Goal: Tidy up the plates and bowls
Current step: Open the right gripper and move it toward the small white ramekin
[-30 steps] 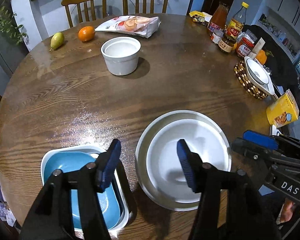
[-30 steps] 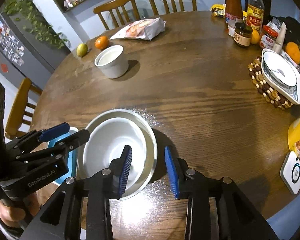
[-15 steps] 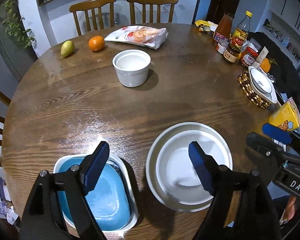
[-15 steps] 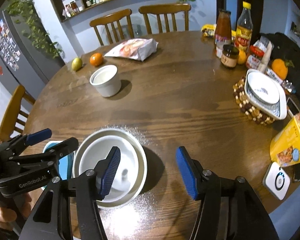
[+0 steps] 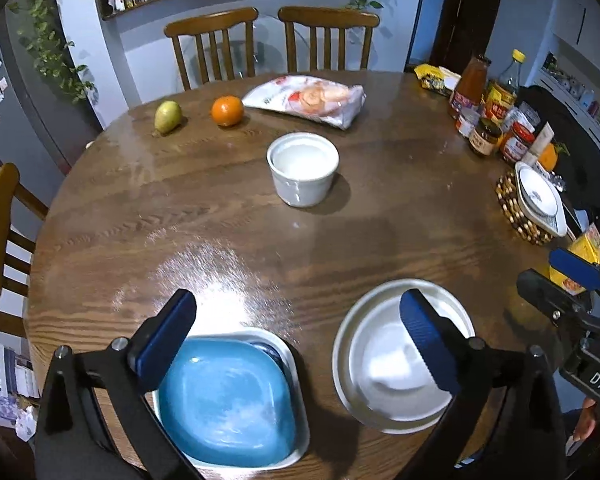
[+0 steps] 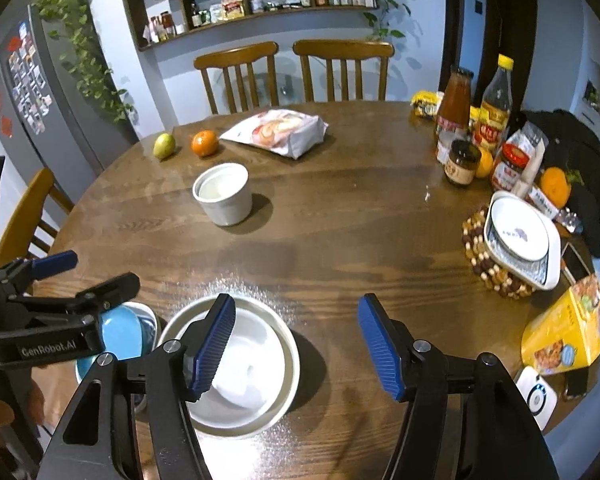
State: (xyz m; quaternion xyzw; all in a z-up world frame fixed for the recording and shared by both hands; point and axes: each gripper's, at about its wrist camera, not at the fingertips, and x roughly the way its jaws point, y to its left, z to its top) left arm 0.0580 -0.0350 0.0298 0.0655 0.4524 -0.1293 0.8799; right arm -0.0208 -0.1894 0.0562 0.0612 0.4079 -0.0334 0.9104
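Two stacked round white plates (image 5: 396,372) (image 6: 244,372) lie on the near part of the wooden table. Left of them, a blue square dish (image 5: 224,396) (image 6: 120,332) rests inside a white square dish. A deep white bowl (image 5: 302,168) (image 6: 224,192) stands farther back, mid-table. My left gripper (image 5: 296,312) hovers above both near dishes, its jaws opening wide with nothing between them. My right gripper (image 6: 296,308) hangs over the round plates' right edge, jaws also opening and holding nothing. Each gripper shows in the other's view, the left (image 6: 96,272) and the right (image 5: 544,272).
A white square plate on a beaded trivet (image 6: 520,236) sits at the right edge, with a yellow box (image 6: 568,328), jars and bottles (image 6: 476,120) nearby. A snack bag (image 5: 308,98), an orange (image 5: 227,110) and a pear (image 5: 167,116) lie at the back. Chairs ring the table.
Both grippers have risen away from the dishes and their jaws have spread wider. The right gripper's fingers no longer straddle the round plates' rim. The dishes have not moved.
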